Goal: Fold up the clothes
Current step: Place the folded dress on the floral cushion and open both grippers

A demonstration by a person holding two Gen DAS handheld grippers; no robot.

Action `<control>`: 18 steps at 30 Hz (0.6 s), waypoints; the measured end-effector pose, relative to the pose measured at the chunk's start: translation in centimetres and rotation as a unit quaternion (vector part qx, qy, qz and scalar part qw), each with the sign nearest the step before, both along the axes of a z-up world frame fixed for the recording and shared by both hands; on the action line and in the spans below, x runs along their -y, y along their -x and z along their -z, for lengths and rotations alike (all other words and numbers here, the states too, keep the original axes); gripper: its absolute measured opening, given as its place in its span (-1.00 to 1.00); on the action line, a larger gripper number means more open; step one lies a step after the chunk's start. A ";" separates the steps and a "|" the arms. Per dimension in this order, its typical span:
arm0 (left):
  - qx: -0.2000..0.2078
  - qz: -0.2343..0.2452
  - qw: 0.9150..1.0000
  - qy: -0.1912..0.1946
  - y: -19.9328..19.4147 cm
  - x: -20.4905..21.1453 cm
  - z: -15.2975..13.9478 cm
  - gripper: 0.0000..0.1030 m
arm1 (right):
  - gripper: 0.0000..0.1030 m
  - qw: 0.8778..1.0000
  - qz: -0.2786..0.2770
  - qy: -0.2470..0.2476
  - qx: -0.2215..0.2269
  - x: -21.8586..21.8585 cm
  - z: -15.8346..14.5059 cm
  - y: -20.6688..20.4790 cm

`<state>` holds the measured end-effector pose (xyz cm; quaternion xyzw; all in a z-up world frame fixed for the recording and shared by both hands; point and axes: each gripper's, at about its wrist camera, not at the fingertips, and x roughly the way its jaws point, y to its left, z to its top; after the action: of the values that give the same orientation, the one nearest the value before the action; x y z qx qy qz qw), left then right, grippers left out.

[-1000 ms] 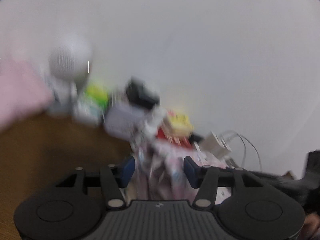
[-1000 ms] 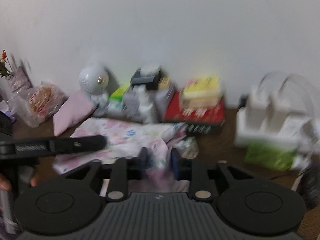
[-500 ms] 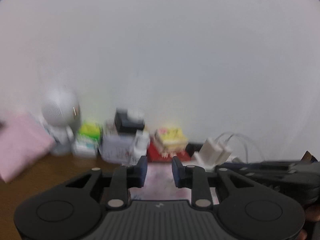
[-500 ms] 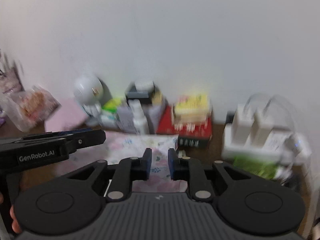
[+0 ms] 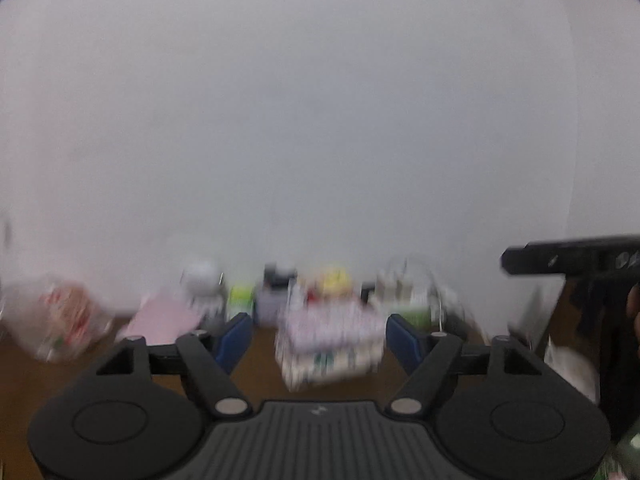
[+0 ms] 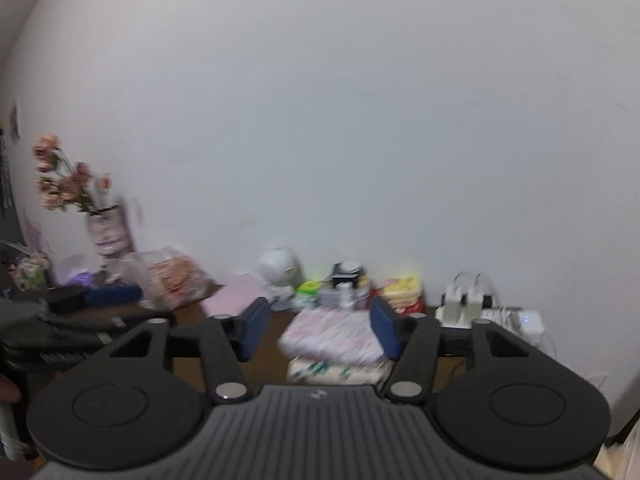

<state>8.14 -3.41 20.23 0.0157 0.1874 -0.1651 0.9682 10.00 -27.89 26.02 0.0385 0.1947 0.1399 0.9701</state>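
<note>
A folded pink floral garment [image 6: 334,338] lies on top of a folded pale garment with green print [image 6: 336,372] on the brown table; the same stack [image 5: 330,344] shows blurred in the left wrist view. My left gripper [image 5: 320,338] is pulled back and raised from the stack, its jaws opening with nothing between the blue pads [image 5: 236,336]. My right gripper [image 6: 318,332] is likewise back from the stack, jaws opening and empty. The right gripper's black body [image 5: 572,260] shows at the right edge of the left view.
Along the white wall stand a white round device [image 6: 278,268], small boxes and bottles [image 6: 344,288], a red and yellow box [image 6: 402,292], white chargers [image 6: 468,304], a pink pad [image 6: 236,298], a snack bag [image 6: 176,276] and a flower vase [image 6: 108,232].
Both grippers let go of the floral garment, opened wide, and drew back and up from it. The garment now lies folded on the stack instead of bunched between the fingers.
</note>
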 end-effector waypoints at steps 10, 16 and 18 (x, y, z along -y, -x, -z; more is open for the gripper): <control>-0.099 -0.103 0.990 0.022 10.4 -3.5 11.9 0.62 | 0.80 0.999 0.021 -0.008 -0.042 -6.5 12.2 12.9; -0.122 -0.142 0.982 0.006 11.3 -4.7 16.6 0.64 | 0.87 0.993 0.063 -0.004 -0.101 -8.5 19.9 14.6; -0.129 -0.149 0.980 0.002 10.8 -4.9 17.6 0.64 | 0.87 0.991 0.073 0.014 -0.115 -9.1 21.5 14.1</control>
<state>-2.69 1.45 2.65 -0.0357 0.3108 -0.0194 0.9496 -4.09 -18.81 4.54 0.0546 0.3031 0.0601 0.9495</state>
